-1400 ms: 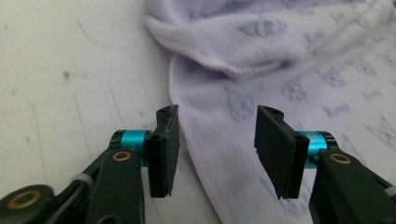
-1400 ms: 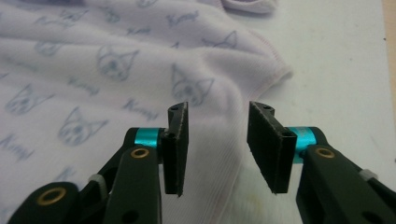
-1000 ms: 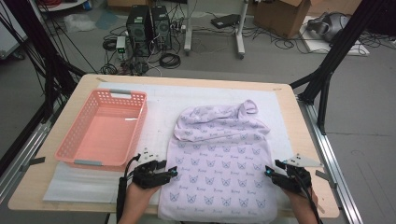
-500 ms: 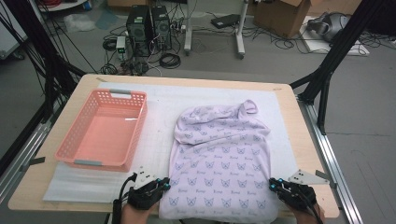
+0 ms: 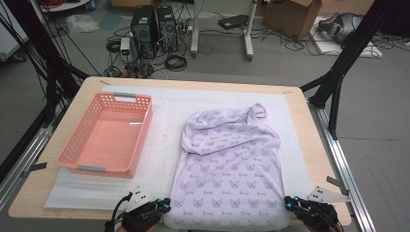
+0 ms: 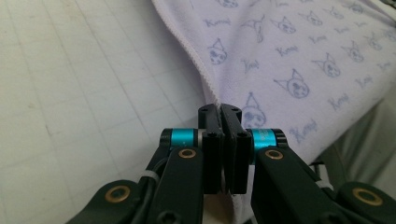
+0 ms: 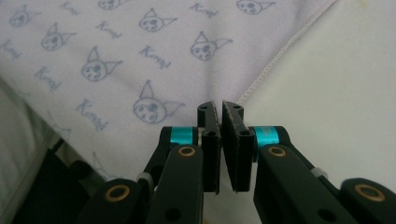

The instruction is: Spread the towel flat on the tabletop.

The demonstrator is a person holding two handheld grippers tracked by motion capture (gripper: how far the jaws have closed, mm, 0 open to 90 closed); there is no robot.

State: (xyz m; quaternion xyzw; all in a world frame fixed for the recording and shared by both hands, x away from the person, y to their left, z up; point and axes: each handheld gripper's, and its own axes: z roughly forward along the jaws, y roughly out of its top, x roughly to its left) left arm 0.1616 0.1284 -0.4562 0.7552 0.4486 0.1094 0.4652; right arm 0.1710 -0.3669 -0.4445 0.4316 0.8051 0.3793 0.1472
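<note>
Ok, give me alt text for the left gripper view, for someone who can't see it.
The left gripper has its two black jaws shut on the hemmed edge of a pale lilac cloth printed with small cat faces. The cloth lies on a white gridded mat.

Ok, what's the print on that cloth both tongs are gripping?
The cloth is pale lilac with small blue cat-like faces and script lettering, clearest in the left gripper view.

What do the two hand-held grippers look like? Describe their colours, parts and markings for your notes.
Each hand-held gripper, left and right, has two flat black jaws on glossy black link arms. Bright turquoise metal collars sit beside the jaws, and brass-coloured rivets mark the joints. In the high view, a pale grey three-cornered plate tops the right one, and a black cable trails from the left one.
</note>
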